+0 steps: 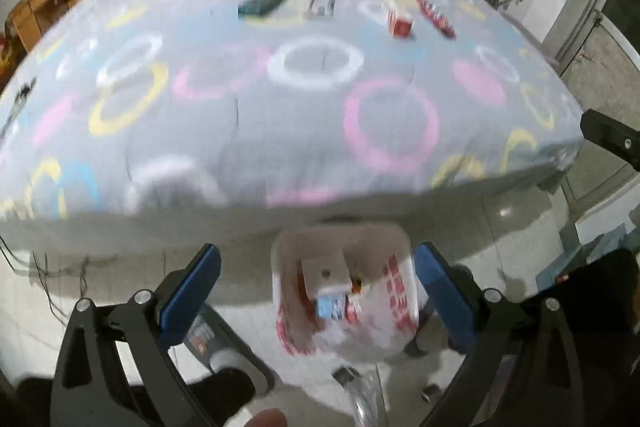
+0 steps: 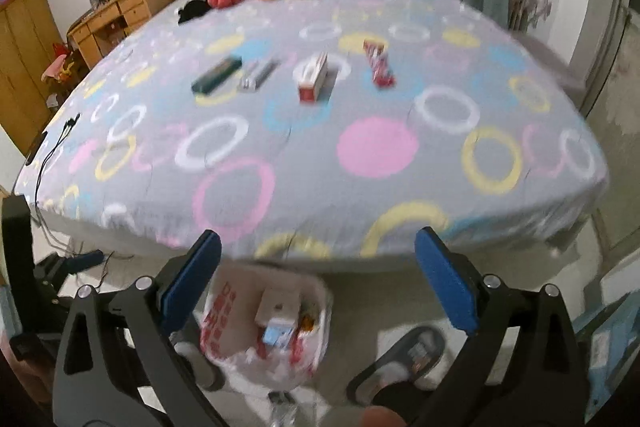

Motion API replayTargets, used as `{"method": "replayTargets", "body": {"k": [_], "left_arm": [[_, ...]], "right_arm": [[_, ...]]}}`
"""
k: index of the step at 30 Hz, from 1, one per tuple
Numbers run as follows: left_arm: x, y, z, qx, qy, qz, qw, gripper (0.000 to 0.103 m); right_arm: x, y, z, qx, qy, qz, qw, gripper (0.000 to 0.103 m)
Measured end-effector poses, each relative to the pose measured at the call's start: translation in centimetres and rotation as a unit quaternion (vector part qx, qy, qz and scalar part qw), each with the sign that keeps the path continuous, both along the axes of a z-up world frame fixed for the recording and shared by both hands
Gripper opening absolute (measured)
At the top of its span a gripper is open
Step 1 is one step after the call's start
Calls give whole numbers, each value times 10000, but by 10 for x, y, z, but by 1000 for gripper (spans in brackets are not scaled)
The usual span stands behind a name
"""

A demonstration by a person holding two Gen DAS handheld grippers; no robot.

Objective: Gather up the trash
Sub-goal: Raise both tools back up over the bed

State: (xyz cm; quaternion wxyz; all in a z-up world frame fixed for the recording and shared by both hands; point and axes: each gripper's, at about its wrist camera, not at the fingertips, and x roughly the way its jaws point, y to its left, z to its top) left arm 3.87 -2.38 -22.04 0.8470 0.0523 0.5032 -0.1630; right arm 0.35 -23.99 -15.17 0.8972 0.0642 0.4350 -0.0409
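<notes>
With both the left gripper (image 1: pixel 316 291) and the right gripper (image 2: pixel 318 279) wide open and empty, four small boxes, among them the red box (image 2: pixel 313 79), lie in the upper middle of the frame on the bed (image 2: pixel 360 211), probably light and stiff, best pinched across the narrow sides, and the bag (image 2: pixel 268 327) waits at bottom centre.

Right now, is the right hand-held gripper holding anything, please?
No, the right hand-held gripper is open and empty above the trash bag.

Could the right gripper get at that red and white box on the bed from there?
Probably yes. The right gripper is open and empty, and nothing lies between it and the red and white box, just bare bedsheet.
</notes>
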Motion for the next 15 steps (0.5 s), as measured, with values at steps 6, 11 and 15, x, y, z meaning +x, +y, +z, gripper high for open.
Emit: {"method": "replayTargets", "body": {"k": [6, 11, 15], "left_arm": [[37, -9, 55, -57, -620, 44, 9981, 95], [67, -12, 99, -217, -1068, 92, 9940, 95], [81, -16, 123, -324, -1296, 108, 9910, 95]], "right_arm": [[22, -14, 61, -388, -731, -96, 9965, 96], [38, -30, 109, -259, -1262, -366, 9910, 96], [40, -34, 134, -256, -1730, -457, 9835, 96]]}}
